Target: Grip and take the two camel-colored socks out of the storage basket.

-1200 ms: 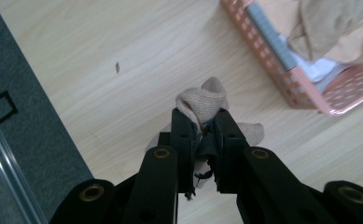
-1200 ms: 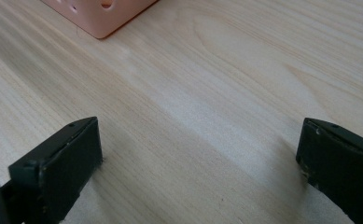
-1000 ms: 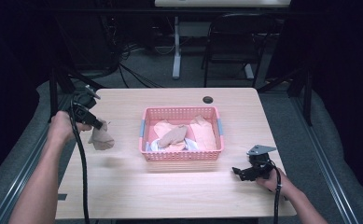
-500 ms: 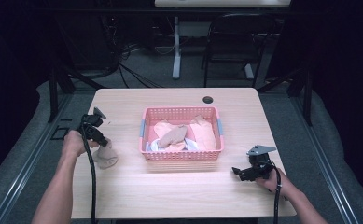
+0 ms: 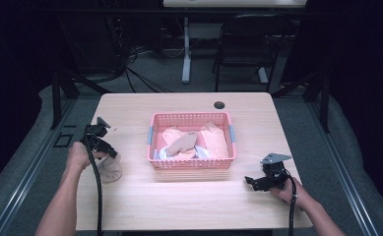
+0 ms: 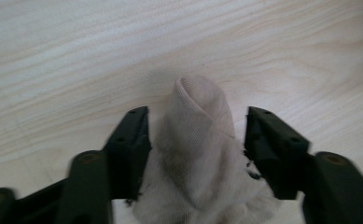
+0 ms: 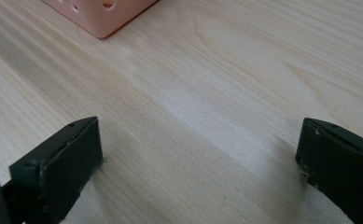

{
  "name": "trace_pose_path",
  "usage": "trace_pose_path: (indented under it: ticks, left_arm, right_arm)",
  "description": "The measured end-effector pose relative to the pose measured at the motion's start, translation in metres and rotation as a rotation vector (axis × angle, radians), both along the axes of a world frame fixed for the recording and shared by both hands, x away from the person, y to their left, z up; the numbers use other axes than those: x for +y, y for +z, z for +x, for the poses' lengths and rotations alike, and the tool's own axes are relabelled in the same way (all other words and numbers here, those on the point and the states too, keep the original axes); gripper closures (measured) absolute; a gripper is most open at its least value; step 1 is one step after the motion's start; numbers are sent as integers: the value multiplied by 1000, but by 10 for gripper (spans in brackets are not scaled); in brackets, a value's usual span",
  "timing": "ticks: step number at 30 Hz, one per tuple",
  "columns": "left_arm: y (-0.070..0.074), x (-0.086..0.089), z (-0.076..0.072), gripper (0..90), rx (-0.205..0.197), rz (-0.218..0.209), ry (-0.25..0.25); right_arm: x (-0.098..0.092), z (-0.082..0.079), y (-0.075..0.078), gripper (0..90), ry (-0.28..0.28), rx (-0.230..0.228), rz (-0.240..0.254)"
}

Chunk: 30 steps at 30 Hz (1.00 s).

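Note:
A beige sock [image 5: 111,169] lies crumpled on the table at the left, and in the left gripper view the sock [image 6: 198,149] rests between the black jaws. My left gripper [image 5: 111,154] points down over it. Its jaws have just been opening and now stand apart, with a gap beside the sock on the right, so my left gripper [image 6: 195,116] is open. My right gripper [image 5: 250,182] rests low at the table's front right, and in its own view my right gripper [image 7: 200,135] is wide open over bare wood.
A pink basket [image 5: 189,116] with several pale socks and cloths stands mid-table; its corner [image 7: 100,18] shows in the right gripper view. A small black round cap [image 5: 219,104] lies behind it. A chair [image 5: 248,49] stands beyond the wooden table [image 5: 179,206].
The left hand came down from above the table's left side, set the sock on the wood, and its jaws opened off it. The right hand kept still.

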<state>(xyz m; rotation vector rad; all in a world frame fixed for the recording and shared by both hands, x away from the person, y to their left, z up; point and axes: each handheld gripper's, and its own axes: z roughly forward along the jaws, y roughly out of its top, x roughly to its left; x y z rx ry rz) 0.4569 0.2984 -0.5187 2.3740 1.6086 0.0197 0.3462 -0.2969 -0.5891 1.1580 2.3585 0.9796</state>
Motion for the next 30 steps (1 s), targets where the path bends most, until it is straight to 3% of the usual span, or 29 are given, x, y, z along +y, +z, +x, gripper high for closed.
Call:
trace_pose_path:
  ticks: [1, 4, 5, 12, 19, 21, 30]
  left_arm:
    - [9, 0, -2, 292, -24, -4, -5]
    - [19, 1, -5, 197, -42, -10, -5]
    - [28, 2, -6, 159, -53, -5, -6]
    - [56, 4, -9, 16, -95, -9, -9]
    - [84, 2, -13, 0, -138, -14, -16]
    - [97, -1, -15, 0, -166, -27, -24]
    - [122, -19, -15, 0, -221, -28, -84]
  right_arm:
    - [0, 0, 0, 0, 0, 0, 0]
    - [0, 0, 0, 0, -1, 1, 0]
    - [0, 0, 0, 0, -2, 3, -3]
    - [0, -1, 0, 0, -6, 3, -5]
    - [0, -1, 0, 0, -6, 3, -5]
    - [0, -1, 0, 0, -6, 3, -5]
    - [0, -1, 0, 0, -6, 3, -5]
